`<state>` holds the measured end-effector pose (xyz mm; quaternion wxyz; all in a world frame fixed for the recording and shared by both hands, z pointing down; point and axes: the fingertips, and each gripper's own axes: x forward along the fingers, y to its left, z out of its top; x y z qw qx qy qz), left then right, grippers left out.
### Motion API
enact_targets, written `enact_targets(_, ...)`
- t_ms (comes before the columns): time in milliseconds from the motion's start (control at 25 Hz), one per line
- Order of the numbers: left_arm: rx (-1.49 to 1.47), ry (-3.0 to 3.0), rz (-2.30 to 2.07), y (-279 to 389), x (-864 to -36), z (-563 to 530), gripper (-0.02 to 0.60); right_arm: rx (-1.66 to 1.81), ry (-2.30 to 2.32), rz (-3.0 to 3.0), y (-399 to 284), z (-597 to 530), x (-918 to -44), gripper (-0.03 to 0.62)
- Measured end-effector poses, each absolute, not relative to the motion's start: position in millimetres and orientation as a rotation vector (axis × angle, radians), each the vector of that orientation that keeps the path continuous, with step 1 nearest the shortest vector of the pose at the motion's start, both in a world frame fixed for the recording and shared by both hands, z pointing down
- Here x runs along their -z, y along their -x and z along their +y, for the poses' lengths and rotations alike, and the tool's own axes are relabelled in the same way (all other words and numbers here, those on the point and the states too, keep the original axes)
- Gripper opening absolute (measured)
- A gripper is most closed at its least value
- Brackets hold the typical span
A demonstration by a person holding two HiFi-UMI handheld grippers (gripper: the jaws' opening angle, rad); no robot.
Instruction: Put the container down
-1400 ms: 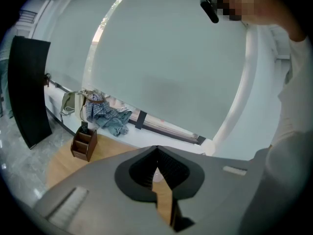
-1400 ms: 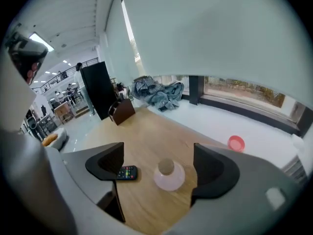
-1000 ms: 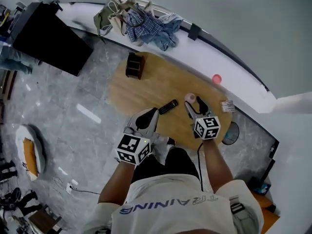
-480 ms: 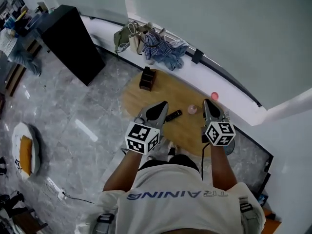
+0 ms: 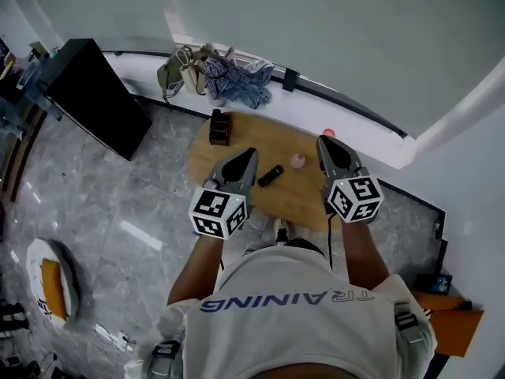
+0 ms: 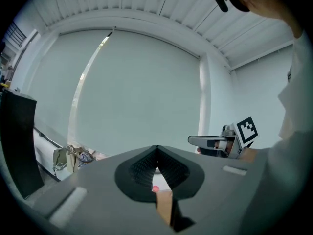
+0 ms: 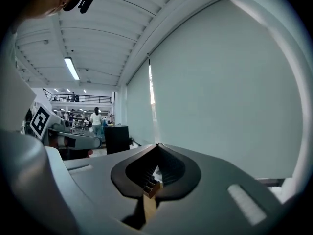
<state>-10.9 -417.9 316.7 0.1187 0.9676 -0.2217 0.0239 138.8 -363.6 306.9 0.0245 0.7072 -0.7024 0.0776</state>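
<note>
A small pink container (image 5: 297, 161) stands upright on the oval wooden table (image 5: 237, 144), free of both grippers. My right gripper (image 5: 322, 140) is held up to the right of it, jaws shut with nothing between them; in the right gripper view its tips (image 7: 157, 146) meet and point at the pale wall. My left gripper (image 5: 252, 152) hovers over the table's left half, also shut and empty, with its tips (image 6: 156, 148) touching. Each gripper shows in the other's view, level with it.
A black remote (image 5: 271, 175) lies left of the container and a dark brown box (image 5: 219, 127) sits at the table's far left. Clothes and bags (image 5: 225, 76) and a pink item (image 5: 329, 133) rest on the wall ledge. A black cabinet (image 5: 93, 93) stands at left.
The right gripper's jaws, open beside the container a second ago, have shut empty. Both grippers have lifted and now point level toward the wall. The head camera has pulled back.
</note>
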Motion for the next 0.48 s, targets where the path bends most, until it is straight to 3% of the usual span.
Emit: enact_targets(480, -0.072, -2.860, -0.609, 7.0, -310.1, -415.9, 0.002, -0.248, -2.180, -2.180, -135.1, -362.1, -308.7, 0.012)
